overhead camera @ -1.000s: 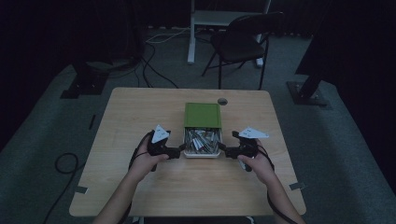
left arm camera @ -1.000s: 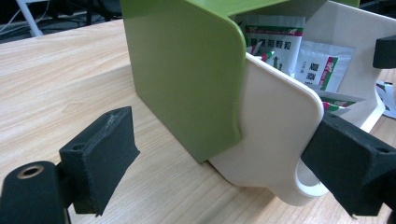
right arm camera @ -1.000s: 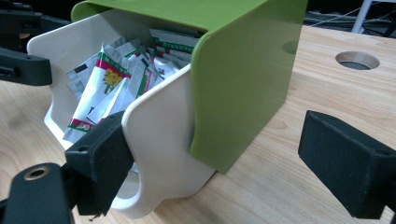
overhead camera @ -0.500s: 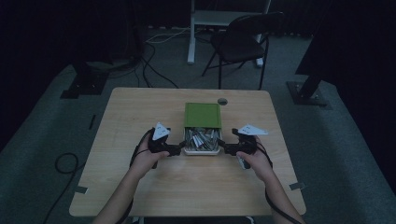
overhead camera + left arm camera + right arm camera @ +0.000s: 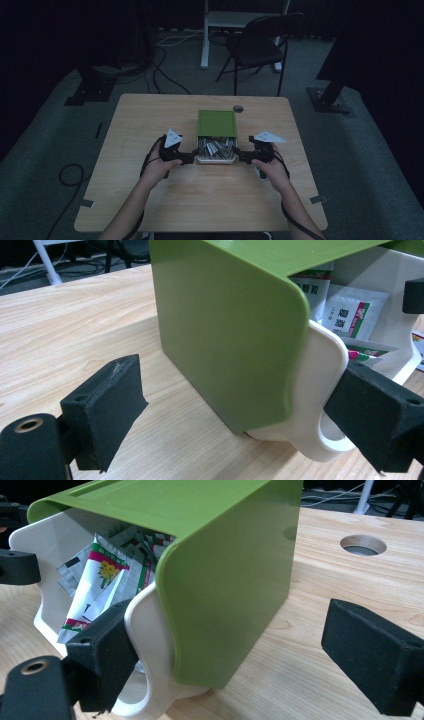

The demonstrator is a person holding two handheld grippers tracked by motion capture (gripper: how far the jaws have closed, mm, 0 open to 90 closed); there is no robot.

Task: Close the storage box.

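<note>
White box under its green lid: the left gripper and right gripper stand wide open, one pad of each touching a handle.

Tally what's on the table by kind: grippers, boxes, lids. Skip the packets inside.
Grippers: 2, left gripper and right gripper
White box: 1
Green lid: 1
Total: 4

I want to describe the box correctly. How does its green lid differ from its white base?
The green lid is bright and sits slid back, so it covers only the far part; the white base is pale, sticks out toward the person and has loop handles. The lid hides its contents, but the base shows packets. Both look plastic with rounded corners.
</note>
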